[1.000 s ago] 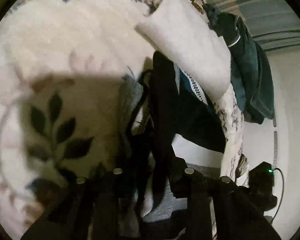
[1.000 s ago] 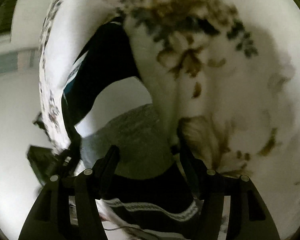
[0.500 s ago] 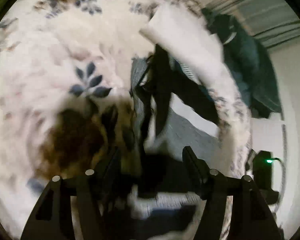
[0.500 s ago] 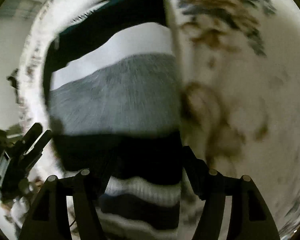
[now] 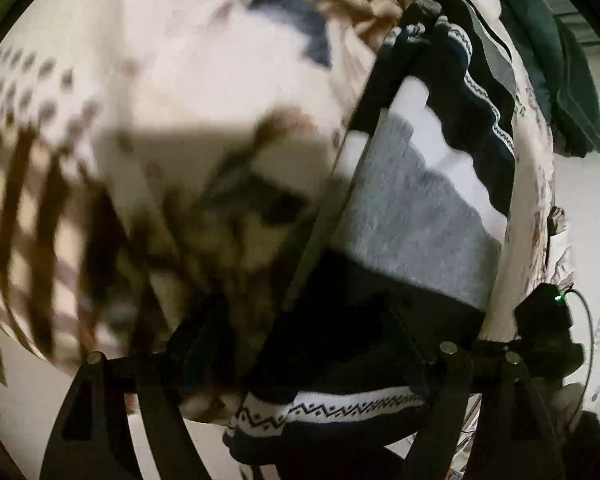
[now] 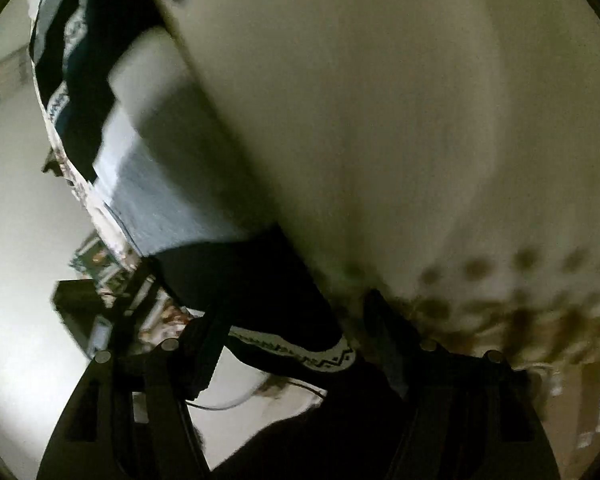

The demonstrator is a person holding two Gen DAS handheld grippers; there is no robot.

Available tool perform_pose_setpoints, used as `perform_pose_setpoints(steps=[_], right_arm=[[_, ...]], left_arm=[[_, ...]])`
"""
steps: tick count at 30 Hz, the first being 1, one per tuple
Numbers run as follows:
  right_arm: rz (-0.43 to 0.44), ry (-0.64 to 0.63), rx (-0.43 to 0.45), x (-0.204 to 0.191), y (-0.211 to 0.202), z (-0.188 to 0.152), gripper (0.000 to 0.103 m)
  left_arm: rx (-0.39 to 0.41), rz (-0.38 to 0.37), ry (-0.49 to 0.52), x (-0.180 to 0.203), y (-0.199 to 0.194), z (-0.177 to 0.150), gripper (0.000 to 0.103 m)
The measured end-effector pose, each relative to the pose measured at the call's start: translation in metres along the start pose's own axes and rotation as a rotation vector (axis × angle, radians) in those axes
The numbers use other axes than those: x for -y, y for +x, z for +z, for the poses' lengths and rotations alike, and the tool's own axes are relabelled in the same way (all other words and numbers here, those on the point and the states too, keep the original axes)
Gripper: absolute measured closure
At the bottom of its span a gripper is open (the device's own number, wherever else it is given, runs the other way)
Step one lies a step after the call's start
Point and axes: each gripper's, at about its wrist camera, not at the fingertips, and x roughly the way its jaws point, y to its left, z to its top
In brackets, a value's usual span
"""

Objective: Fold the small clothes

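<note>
Shows a striped sweater [image 5: 412, 220] spread flat on a floral blanket [image 5: 220, 80], along that blanket's edge where the cloth drops toward a pale floor. Runs in bands from the blanket's far end to its near end: navy with a thin zigzag line, white, grey, black, then a white zigzag band and navy again. Puts the left gripper [image 5: 300, 320] above the sweater's near end on the blanket, jaws opening, the 2 fingers [image 5: 404, 336] spread wide with the black band and the zigzag band in view between them. Presses on nothing that can be seen, so reads as open; cannot tell whether the tips brush the cloth. Puts the right gripper [image 6: 294, 320] over the same near end, by the sweater's corner on the blanket, fingers [image 6: 204, 344] apart and not clamped on anything, with the black band and a piece of zigzag band lying between them. Leaves most of the blanket smeared by blur in both views, its brown and blue flowers and rows of dots hard to make out. Places a dark green garment [image 5: 556, 60] past the blanket's far corner. Sets a black box [image 5: 544, 320] with 1 green light just off the blanket's edge, beside the sweater's near end.
</note>
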Motion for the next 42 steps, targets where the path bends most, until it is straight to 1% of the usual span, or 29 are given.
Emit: perform_pose_setpoints(steps=[2,4,7,8,9,10,11,13,15,17,19,22,24,25,26,27,28,29,30,32,33,34,36,37,38,39,40,41,42], right_arm=[[0.031,-0.014,0.002,0.007,0.013,-0.005,0.031],[0.055,-0.03,0.022,0.004,0.02,-0.004,0.02],[0.076,-0.051,0.025,-0.01,0.03,-0.002,0.02],[0.078,-0.073,0.028,-0.015,0.033,-0.004,0.022],[0.082,-0.098,0.03,-0.017,0.032,-0.008,0.039],[0.063,-0.125,0.032,-0.028,0.043,-0.011,0.082],[0.023,-0.153,0.032,-0.04,0.049,-0.012,0.09],[-0.001,-0.167,0.061,-0.046,0.051,-0.02,0.092],[-0.007,-0.159,0.058,-0.05,0.053,-0.031,0.093],[-0.026,-0.16,0.069,-0.053,0.053,-0.043,0.094],[-0.06,-0.159,0.068,-0.05,0.054,-0.058,0.094],[-0.088,-0.139,0.053,-0.045,0.062,-0.056,0.094],[-0.067,-0.115,0.047,-0.04,0.056,-0.052,0.092],[-0.071,-0.127,0.044,-0.037,0.052,-0.045,0.086],[-0.082,-0.145,0.049,-0.037,0.05,-0.041,0.081],[-0.086,-0.152,0.041,-0.037,0.049,-0.042,0.071],[-0.074,-0.148,0.032,-0.036,0.05,-0.041,0.06],[-0.064,-0.142,0.03,-0.038,0.051,-0.04,0.056],[-0.049,-0.137,0.022,-0.037,0.054,-0.039,0.051],[-0.03,-0.13,0.001,-0.023,0.06,-0.038,0.05],[-0.022,-0.124,-0.007,-0.02,0.063,-0.037,0.049],[-0.005,-0.113,-0.019,-0.017,0.062,-0.033,0.046],[0.035,-0.085,-0.039,-0.014,0.069,-0.03,0.042],[0.048,-0.076,-0.05,-0.014,0.072,-0.029,0.042],[0.055,-0.071,-0.062,-0.016,0.075,-0.028,0.042],[0.061,-0.072,-0.065,-0.015,0.074,-0.028,0.043],[0.066,-0.078,-0.065,-0.016,0.074,-0.03,0.058],[0.068,-0.093,-0.061,-0.013,0.07,-0.031,0.074],[0.074,-0.111,-0.06,-0.007,0.063,-0.034,0.086]], left_arm=[[0.03,-0.016,0.013,0.001,0.0,-0.005,0.026],[0.035,-0.024,0.022,0.0,0.003,-0.007,0.026],[0.066,-0.045,0.046,0.008,0.004,-0.01,0.027],[0.086,-0.063,0.062,0.011,0.003,-0.012,0.035],[0.102,-0.057,0.082,0.017,0.005,-0.015,0.067],[0.105,-0.028,0.1,0.021,0.006,-0.016,0.081],[0.101,-0.035,0.115,0.024,0.006,-0.019,0.091],[0.12,-0.047,0.117,0.026,0.0,-0.025,0.093],[0.133,-0.078,0.105,0.026,-0.009,-0.033,0.094],[0.13,-0.104,0.109,0.025,-0.013,-0.044,0.094],[0.106,-0.101,0.121,0.021,-0.011,-0.052,0.094],[0.087,-0.136,0.083,0.014,-0.002,-0.05,0.093],[0.073,-0.172,0.035,0.006,0.001,-0.042,0.088],[0.062,-0.188,0.019,0.001,0.002,-0.042,0.085],[0.051,-0.209,-0.003,-0.005,0.003,-0.042,0.077],[0.039,-0.225,-0.02,-0.011,0.004,-0.042,0.069],[0.026,-0.24,-0.029,-0.017,0.006,-0.044,0.065],[0.012,-0.263,-0.03,-0.021,0.009,-0.046,0.06],[-0.002,-0.271,-0.031,-0.025,0.012,-0.048,0.06],[-0.027,-0.299,-0.039,-0.028,0.019,-0.049,0.058],[-0.032,-0.311,-0.042,-0.028,0.019,-0.049,0.053],[-0.034,-0.32,-0.042,-0.028,0.02,-0.05,0.051],[-0.032,-0.311,-0.033,-0.019,0.019,-0.051,0.052],[-0.027,-0.302,-0.021,-0.015,0.018,-0.053,0.054],[-0.016,-0.283,-0.006,-0.009,0.017,-0.055,0.06],[-0.007,-0.268,0.013,-0.002,0.015,-0.057,0.083],[-0.005,-0.248,0.039,-0.001,0.012,-0.061,0.09],[0.006,-0.231,0.069,0.006,0.01,-0.064,0.09],[0.017,-0.22,0.086,0.007,0.005,-0.066,0.091]])
